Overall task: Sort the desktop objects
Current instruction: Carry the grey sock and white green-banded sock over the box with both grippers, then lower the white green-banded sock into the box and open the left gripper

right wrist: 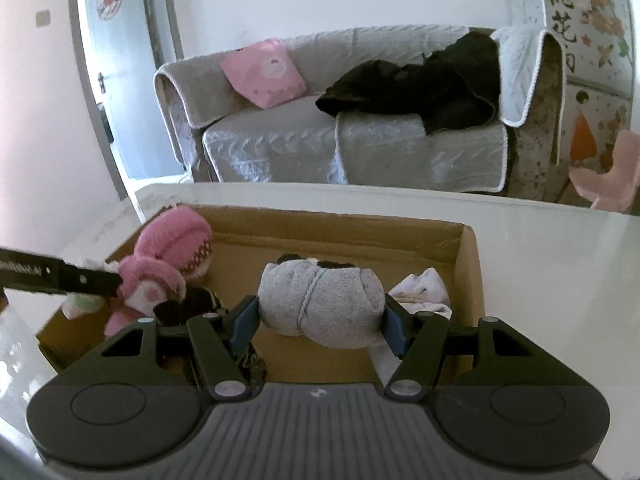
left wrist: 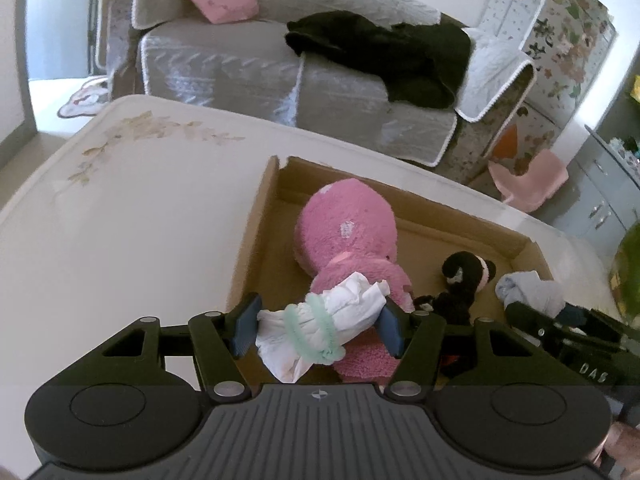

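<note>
- The left claw is gripping a white bundle over the box, above the pink plush.
- The right claw is clamping a grey bundle inside the box.
- Risk: both claws are crowding one box; they could be colliding, or the white bundle could be rolling off the plush onto the worktop.

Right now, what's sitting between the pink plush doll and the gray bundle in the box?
In the right wrist view, a small black plush toy lies between the pink plush doll and the gray bundle.
</note>
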A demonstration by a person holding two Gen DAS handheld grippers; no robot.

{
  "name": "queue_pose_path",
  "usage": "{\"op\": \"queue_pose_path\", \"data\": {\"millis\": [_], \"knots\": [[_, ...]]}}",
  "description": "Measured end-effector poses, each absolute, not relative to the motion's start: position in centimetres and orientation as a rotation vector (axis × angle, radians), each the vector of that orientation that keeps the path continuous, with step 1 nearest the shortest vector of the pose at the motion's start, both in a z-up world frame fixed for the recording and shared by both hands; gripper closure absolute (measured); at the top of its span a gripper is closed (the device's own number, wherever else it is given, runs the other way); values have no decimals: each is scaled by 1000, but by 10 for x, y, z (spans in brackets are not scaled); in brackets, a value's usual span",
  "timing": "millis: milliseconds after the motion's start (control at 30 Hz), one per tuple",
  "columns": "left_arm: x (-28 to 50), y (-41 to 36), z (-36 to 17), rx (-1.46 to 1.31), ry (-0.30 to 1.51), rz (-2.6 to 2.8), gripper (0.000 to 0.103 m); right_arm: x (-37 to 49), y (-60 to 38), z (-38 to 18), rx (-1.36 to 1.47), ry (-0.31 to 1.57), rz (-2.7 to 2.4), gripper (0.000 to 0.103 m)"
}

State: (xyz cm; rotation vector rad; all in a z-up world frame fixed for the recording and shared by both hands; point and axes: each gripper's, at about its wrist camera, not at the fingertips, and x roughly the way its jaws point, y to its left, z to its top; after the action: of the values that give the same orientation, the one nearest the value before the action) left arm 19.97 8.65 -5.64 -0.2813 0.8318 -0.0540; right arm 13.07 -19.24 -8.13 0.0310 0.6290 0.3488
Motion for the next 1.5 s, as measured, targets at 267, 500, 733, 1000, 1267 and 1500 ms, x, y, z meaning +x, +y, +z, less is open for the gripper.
{"op": "queue_pose_path", "data": {"millis": [267, 500, 733, 1000, 1267, 1500], "knots": [[192, 83, -59, -290, 844, -53, 36, 124, -177, -83, -89, 608, 370, 43], [192, 69, -66, -227, 865, -69, 36, 130, -176, -89, -82, 641, 369, 43], [198, 54, -67, -168, 845, -51, 35, 134, -170, -95, -82, 654, 338, 43], [209, 44, -73, -97, 835, -10, 33, 133, -163, -98, -96, 679, 289, 41], [204, 44, -78, -66, 867, -29, 28, 128, -163, -99, -116, 674, 302, 21], [184, 34, -73, 40, 826, 21, 30, 100, -174, -77, -119, 556, 271, 7]]}}
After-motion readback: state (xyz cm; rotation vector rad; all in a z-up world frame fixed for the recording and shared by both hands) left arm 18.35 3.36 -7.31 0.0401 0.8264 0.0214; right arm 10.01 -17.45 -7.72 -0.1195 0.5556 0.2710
